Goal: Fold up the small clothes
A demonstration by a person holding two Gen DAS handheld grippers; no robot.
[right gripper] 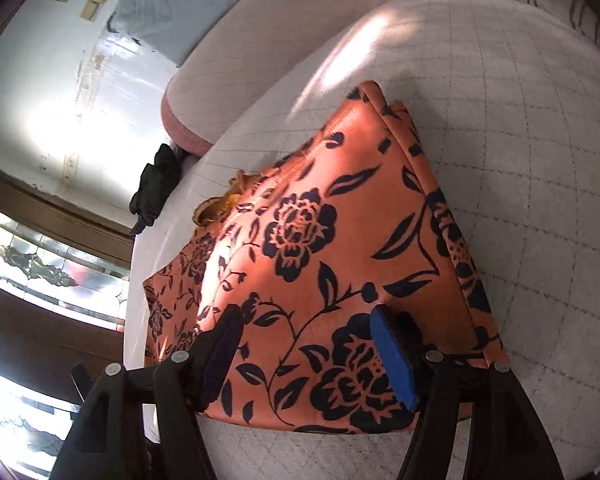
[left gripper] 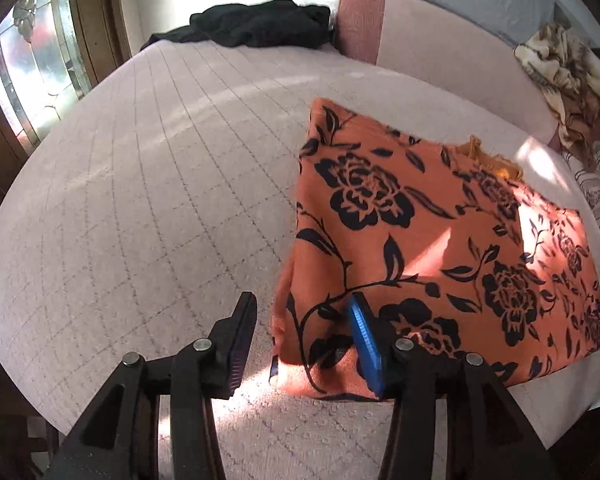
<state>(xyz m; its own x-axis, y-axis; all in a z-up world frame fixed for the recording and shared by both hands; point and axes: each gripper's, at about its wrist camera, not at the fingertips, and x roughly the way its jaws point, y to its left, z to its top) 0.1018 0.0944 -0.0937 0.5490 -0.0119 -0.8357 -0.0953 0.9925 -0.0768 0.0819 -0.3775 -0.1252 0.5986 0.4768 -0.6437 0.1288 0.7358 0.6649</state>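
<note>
Sunlit and quilted in a pale pink grid, the bed cover carries everything I am working on — a folded orange cloth with a black rose print lying flat near the bed's near edge, toward its right side in my left-wrist view. A dark green garment is heaped at the far edge, well apart from it.

My left hand-held gripper has its jaws apart and clamped on nothing; only the blue pad overlaps the cloth's near left corner, the black one hangs over bare cover. So the cloth lies to the right of it. My right hand-held gripper is also spread and empty, and it sits squarely over the cloth's near edge — the nearer of the two, I judge.

The cloth's long axis seems to run left to right along the near edge, between my two hands.
</note>
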